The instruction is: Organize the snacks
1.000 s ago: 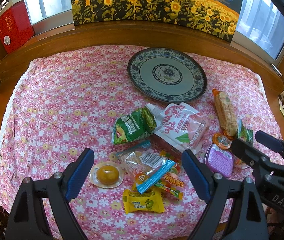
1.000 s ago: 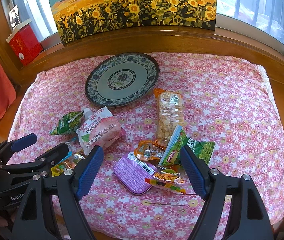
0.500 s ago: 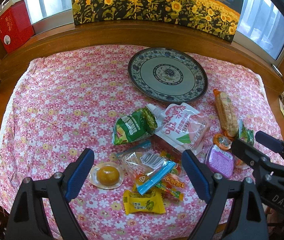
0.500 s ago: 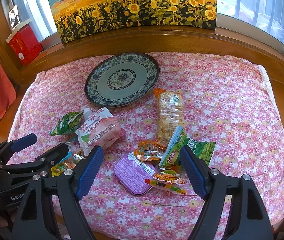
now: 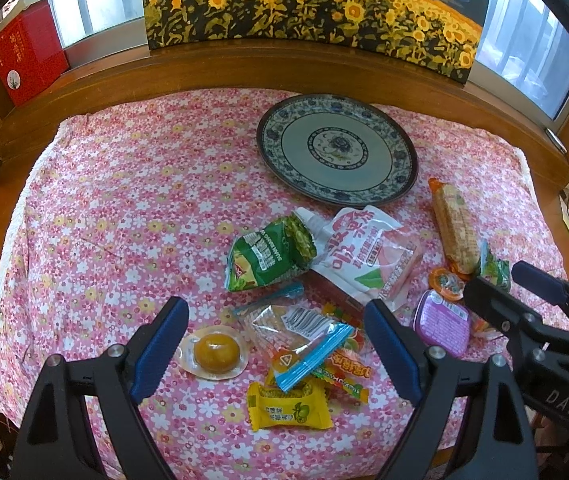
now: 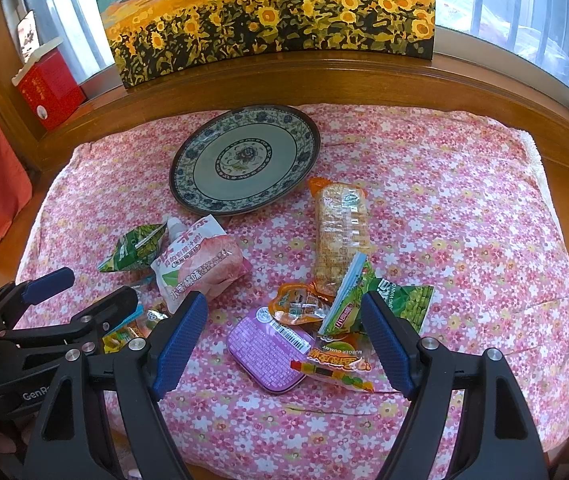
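Pink floral cloth (image 5: 132, 184) covers the table, and every snack lies loose on it. The blue-and-white plate (image 5: 337, 118) at the back holds nothing, so the sorting looks not yet begun, if the plate is indeed where the snacks belong.

The left gripper (image 5: 276, 344) hovers wide open and grips nothing, above a clear-wrapped yellow jelly cup (image 5: 213, 353), a blue-edged clear packet (image 5: 304, 336) and a yellow candy pack (image 5: 287, 407). Beyond these lie a green pea bag (image 5: 270, 254) and a white-and-pink drink pouch (image 5: 366, 254), the pouch just short of the plate's rim.

The right gripper (image 6: 284, 340) is likewise spread wide and bare, poised over a purple lidded tub (image 6: 270, 354), an orange sachet (image 6: 296, 304), a gummy strip (image 6: 336, 364) and a second green pea bag (image 6: 380, 304). A long cracker pack (image 6: 340, 228) lies between that heap and the plate.

Some wrappers overlap, so the exact count is hard to tell. All the picking and placing appears still to be done.
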### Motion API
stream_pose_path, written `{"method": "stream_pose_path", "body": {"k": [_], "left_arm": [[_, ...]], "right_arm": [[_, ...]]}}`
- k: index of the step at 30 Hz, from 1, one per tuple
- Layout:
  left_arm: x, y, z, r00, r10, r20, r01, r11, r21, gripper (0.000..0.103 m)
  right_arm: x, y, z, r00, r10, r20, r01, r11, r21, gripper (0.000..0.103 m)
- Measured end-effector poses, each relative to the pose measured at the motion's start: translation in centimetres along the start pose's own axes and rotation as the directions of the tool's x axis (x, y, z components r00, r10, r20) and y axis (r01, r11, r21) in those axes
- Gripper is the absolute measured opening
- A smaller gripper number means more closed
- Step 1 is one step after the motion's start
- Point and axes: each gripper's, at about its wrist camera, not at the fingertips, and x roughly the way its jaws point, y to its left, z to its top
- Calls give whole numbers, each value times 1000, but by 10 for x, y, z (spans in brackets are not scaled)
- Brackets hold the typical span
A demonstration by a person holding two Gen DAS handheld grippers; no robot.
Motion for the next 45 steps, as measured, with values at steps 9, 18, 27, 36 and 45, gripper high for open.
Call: {"method": "stream_pose_path", "body": {"k": [9, 18, 27, 36, 45], "left_arm": [[0, 0, 0, 1000, -1, 0, 1, 1000, 1, 92], [-1, 10, 2, 1000, -3, 6, 3, 1000, -21, 92], [-3, 34, 9, 1000, 9, 10, -8, 997, -78, 93], [0, 58, 11, 1000, 22, 0, -21, 994, -111, 93], [11, 64, 7, 999, -14, -45, 10, 996, -84, 93]], "right_arm": [[1, 0, 0, 1000, 0, -1, 0, 1000, 3, 81], [0, -3, 0, 1000, 4, 4, -4, 1000, 18, 81], [-4, -20, 3, 1000, 2, -1, -2, 998, 64, 81], [0, -40, 3, 1000, -11, -18, 13, 993, 120, 81], [12, -55, 1, 998, 15, -61, -5, 985, 172, 81]]}}
